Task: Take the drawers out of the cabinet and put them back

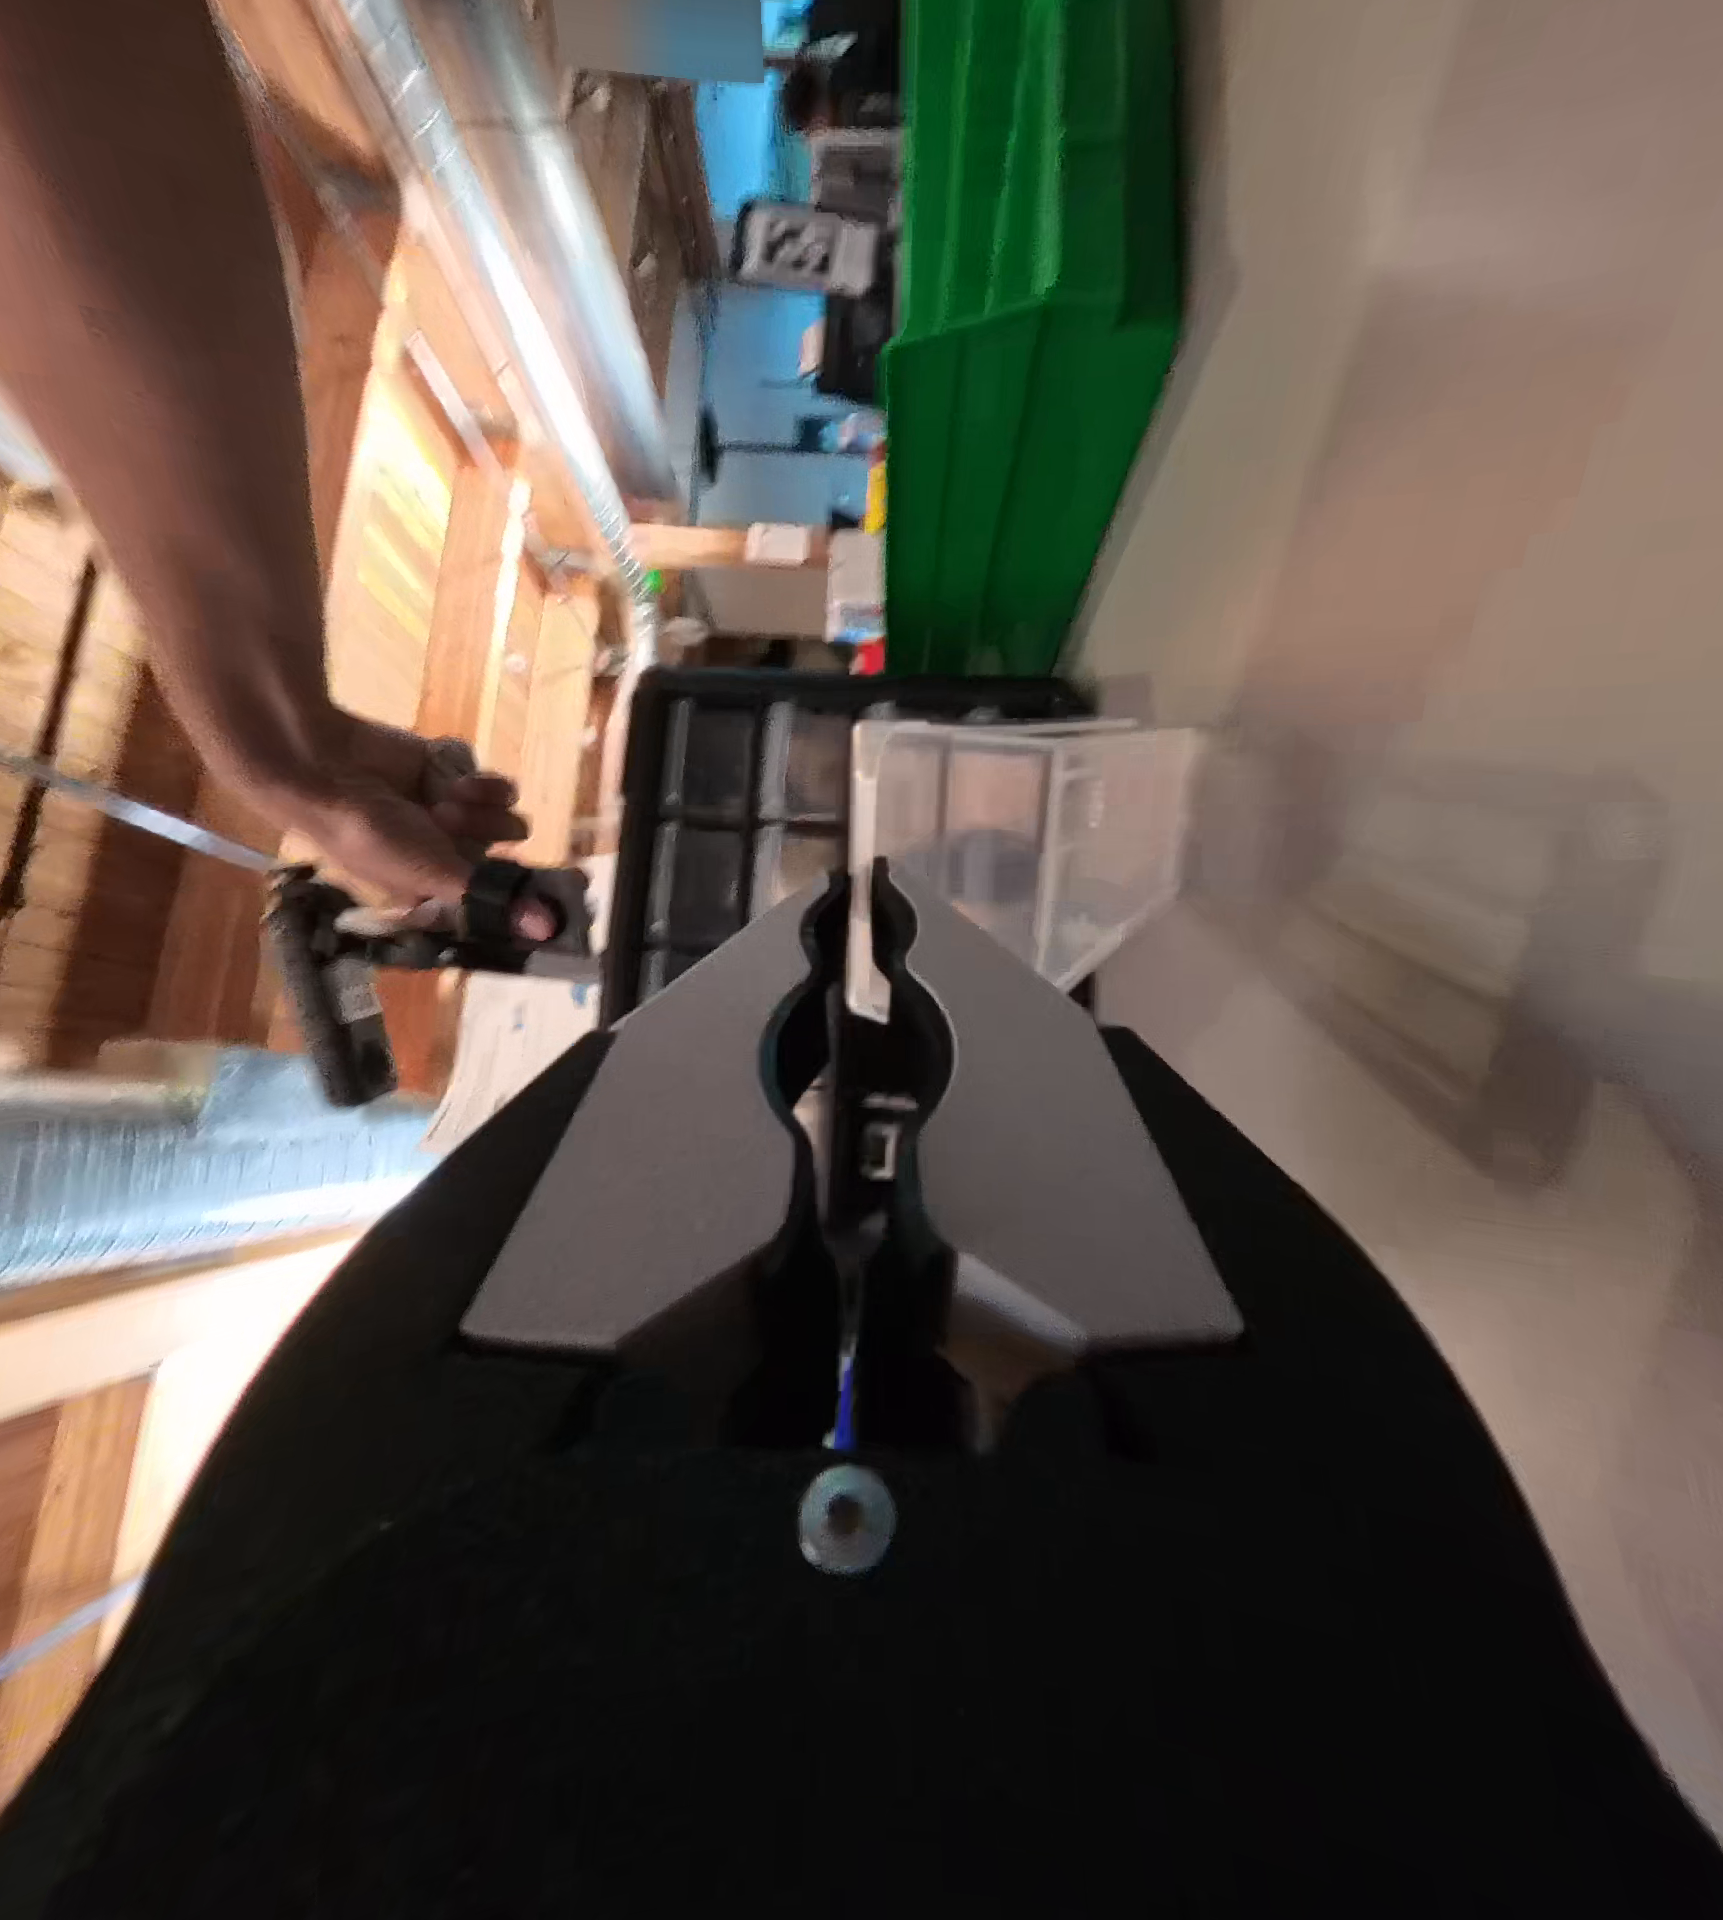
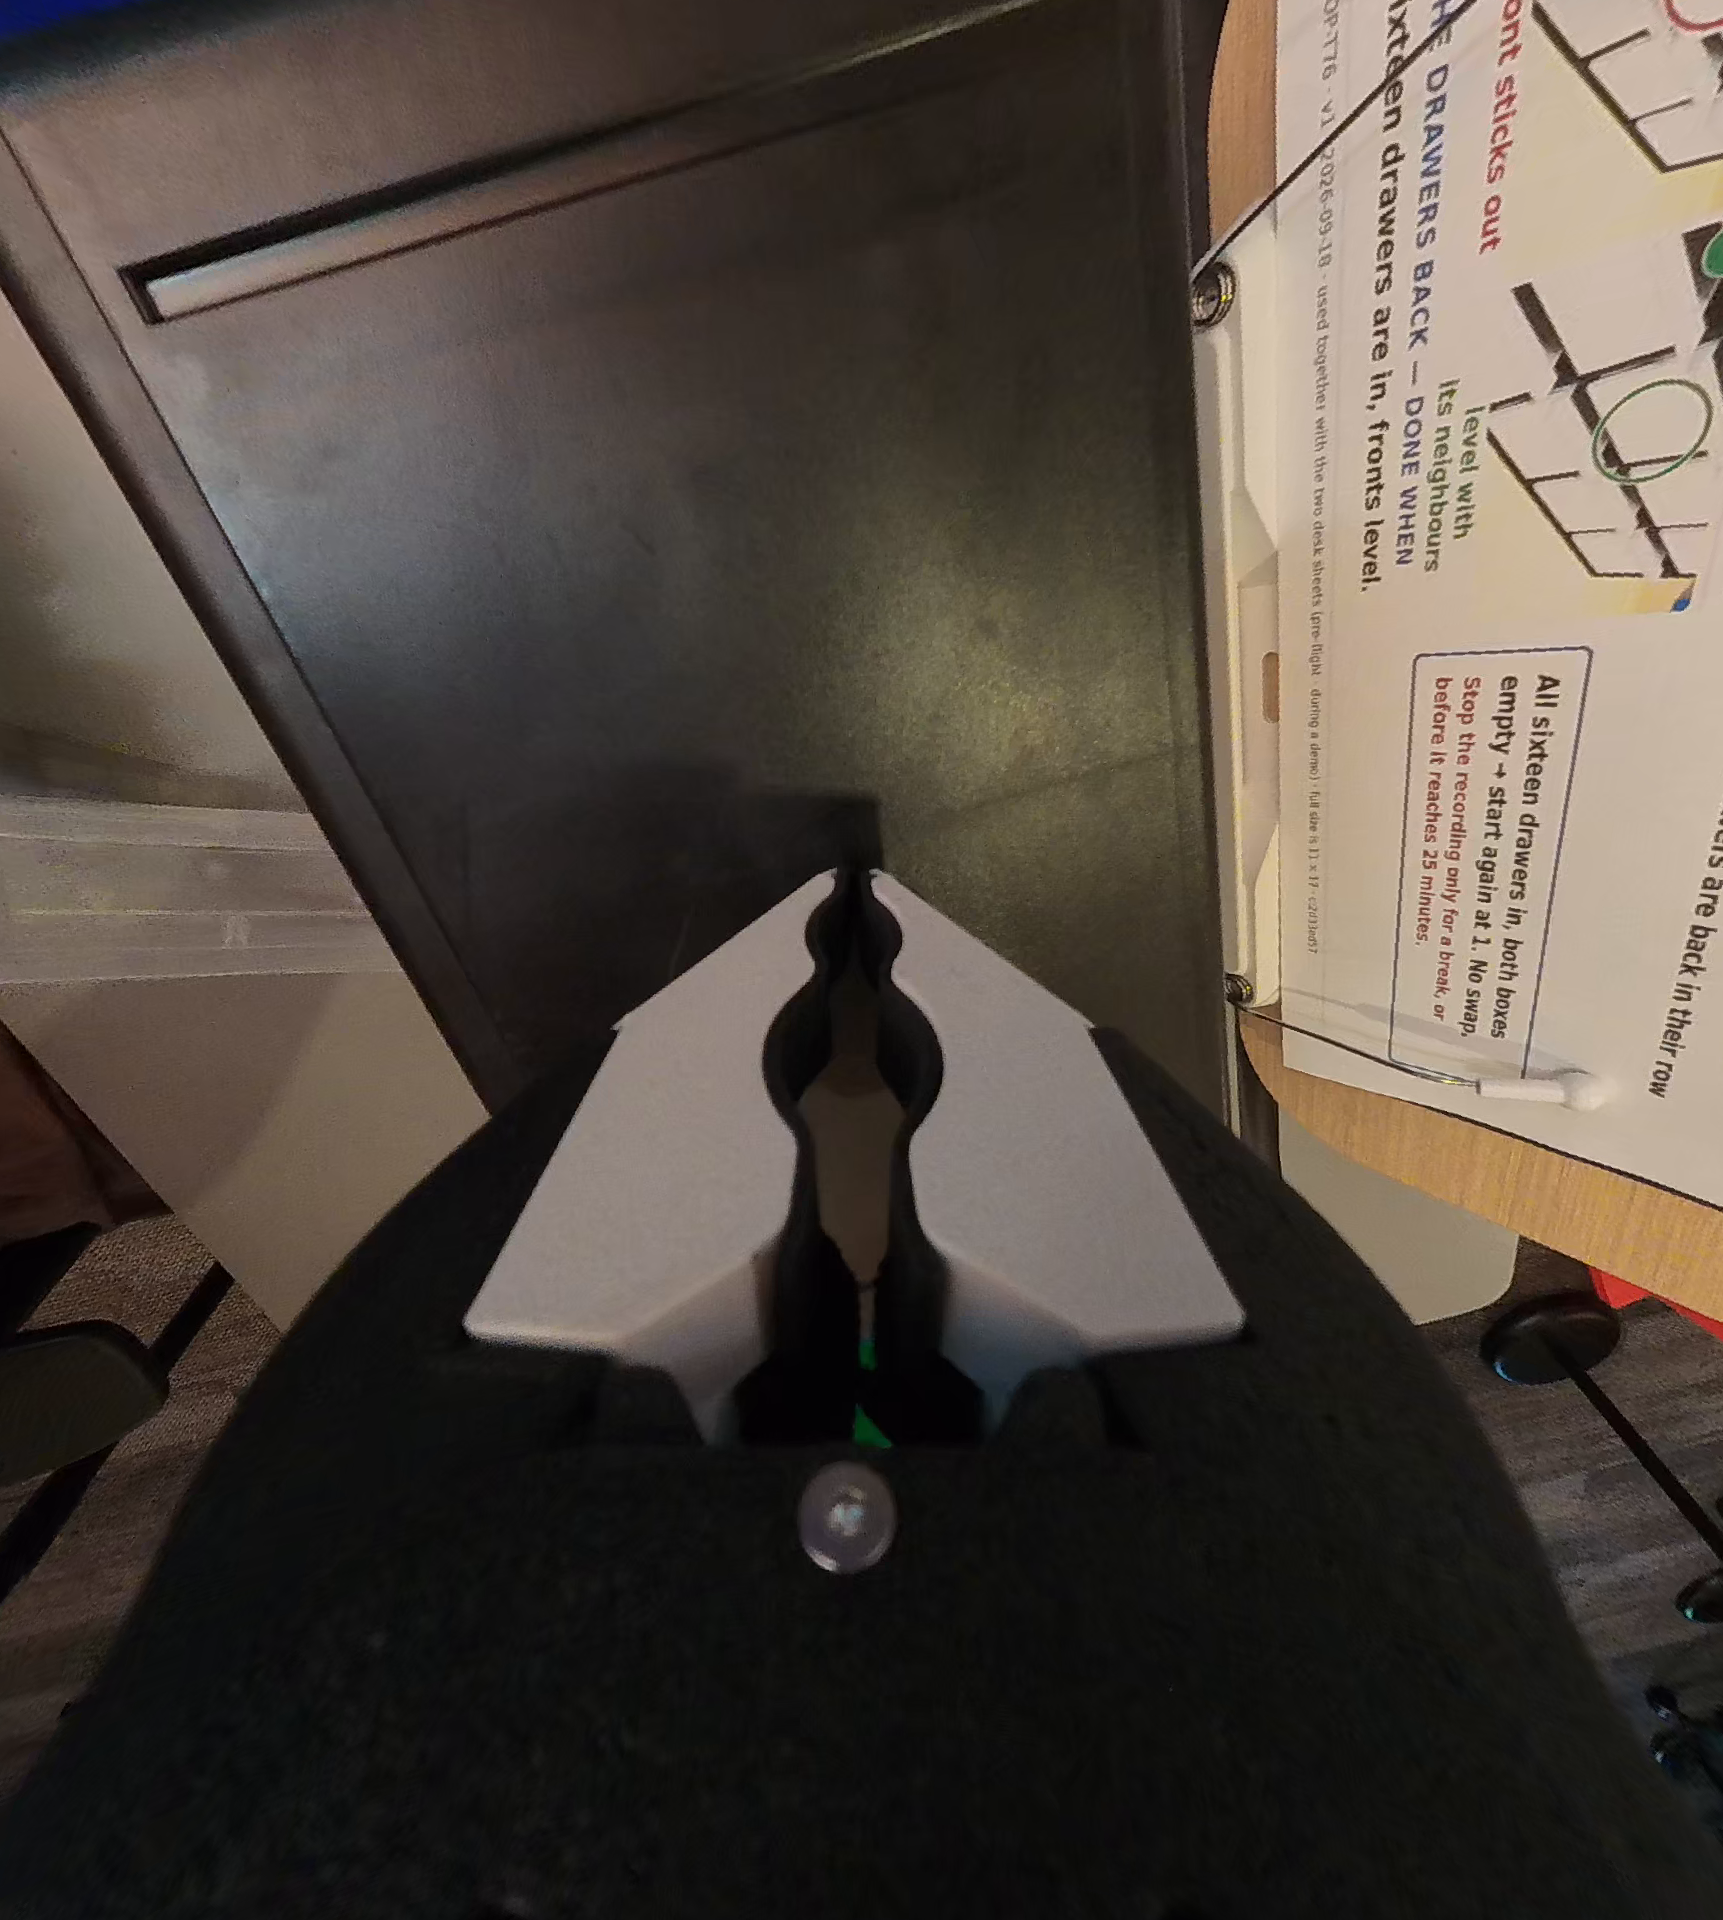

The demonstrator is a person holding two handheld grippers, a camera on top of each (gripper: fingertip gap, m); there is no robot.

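The left wrist view is rolled on its side. My left gripper (image 1: 862, 896) is shut on the front lip of a clear plastic drawer (image 1: 1023, 821), which sticks out of the black cabinet (image 1: 722, 790) just ahead. My right gripper (image 2: 855, 875) is shut and empty, with its tips against the cabinet's flat black outer panel (image 2: 680, 468). In the left wrist view a hand (image 1: 389, 810) holds the right gripper (image 1: 524, 920) against the cabinet's outer side. The clear drawer also shows at the left edge of the right wrist view (image 2: 140, 894).
The pale table top (image 1: 1459, 520) carries a green cloth (image 1: 1023, 312) beyond the cabinet. A printed instruction sheet (image 2: 1511, 520) on a wooden board (image 2: 1459, 1205) stands right beside the cabinet. Wooden beams and a silver duct (image 1: 545, 260) show overhead.
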